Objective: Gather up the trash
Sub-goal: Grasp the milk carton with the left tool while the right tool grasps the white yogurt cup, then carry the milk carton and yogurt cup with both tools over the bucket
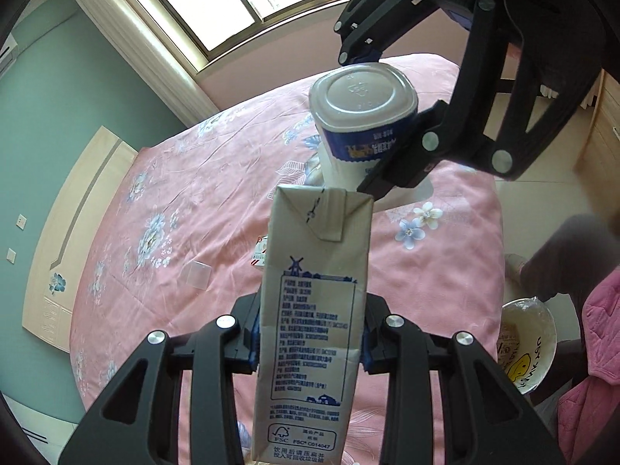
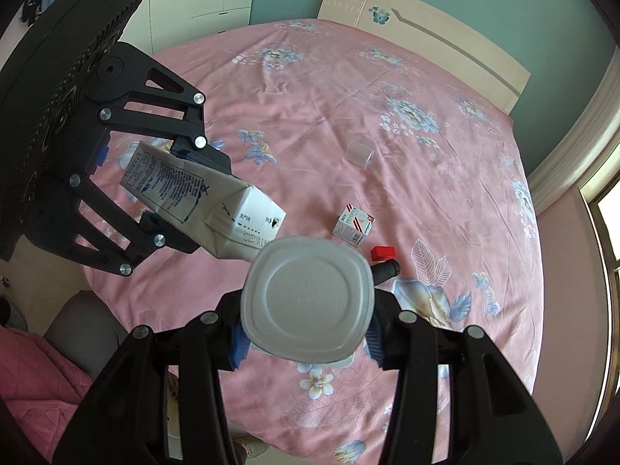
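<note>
My left gripper (image 1: 308,337) is shut on a white milk carton (image 1: 310,329) with blue print, held above the pink bed. My right gripper (image 2: 306,337) is shut on a white yogurt cup (image 2: 308,304) with a blue band, its base toward the camera. In the left wrist view the right gripper (image 1: 381,124) holds the cup (image 1: 362,112) just beyond the carton's top. In the right wrist view the left gripper (image 2: 170,190) holds the carton (image 2: 201,201) at the left. On the bed lie a small red-and-white box (image 2: 353,224), a clear plastic cup (image 2: 360,152) and a red item (image 2: 383,252).
The pink floral bedspread (image 2: 348,97) fills both views, with a headboard (image 2: 426,35) at the far end. A white bin with a yellow face (image 1: 525,345) stands on the floor beside the bed. A black cylinder (image 2: 385,271) lies near the red item. A person's leg (image 1: 562,259) is at right.
</note>
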Motion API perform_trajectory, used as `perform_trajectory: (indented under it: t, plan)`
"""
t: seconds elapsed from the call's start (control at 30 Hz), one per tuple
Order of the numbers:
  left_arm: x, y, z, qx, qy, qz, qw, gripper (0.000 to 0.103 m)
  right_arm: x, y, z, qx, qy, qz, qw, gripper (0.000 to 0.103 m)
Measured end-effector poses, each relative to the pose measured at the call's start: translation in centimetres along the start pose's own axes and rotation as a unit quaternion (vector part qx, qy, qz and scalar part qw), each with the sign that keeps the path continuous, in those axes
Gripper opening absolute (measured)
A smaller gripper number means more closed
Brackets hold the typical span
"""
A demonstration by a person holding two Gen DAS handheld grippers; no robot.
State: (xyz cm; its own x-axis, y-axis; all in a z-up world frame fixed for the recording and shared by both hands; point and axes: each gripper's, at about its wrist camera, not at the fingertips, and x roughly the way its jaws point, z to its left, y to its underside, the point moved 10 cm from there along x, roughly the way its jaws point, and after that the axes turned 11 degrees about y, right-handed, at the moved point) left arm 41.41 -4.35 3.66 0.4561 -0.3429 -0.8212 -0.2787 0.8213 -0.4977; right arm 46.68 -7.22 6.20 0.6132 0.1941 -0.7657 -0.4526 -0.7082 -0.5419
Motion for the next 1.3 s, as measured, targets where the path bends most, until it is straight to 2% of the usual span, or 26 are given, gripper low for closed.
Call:
perform_trajectory:
  t: [0.33, 0.57, 0.83, 1.3]
  plan:
    - [-7.2, -1.3, -5.5, 0.003, -0.031, -0.028, 0.9991, 0.039, -10.4, 2.0, 3.0, -0.009, 0.033, -0.036, 0.999, 0.048]
    - [-8.5, -1.2, -9.0, -0.009, -0.026, -0.039, 0.9988, 0.039, -13.2, 5.3, 5.0, 0.0, 0.027, -0.039, 0.999, 0.048]
    - [-5.0, 1.3, -12.6, -0.024, 0.001, -0.01, 0.9997, 0.038, -11.8, 10.0, 7.8, 0.019, 0.001, -0.017, 1.0, 0.048]
    - [3.1, 7.6, -19.2, -0.066, 0.076, 0.036, 0.9943, 0.038, -5.0, 19.7, 13.3, 0.062, -0.062, 0.054, 0.995, 0.048]
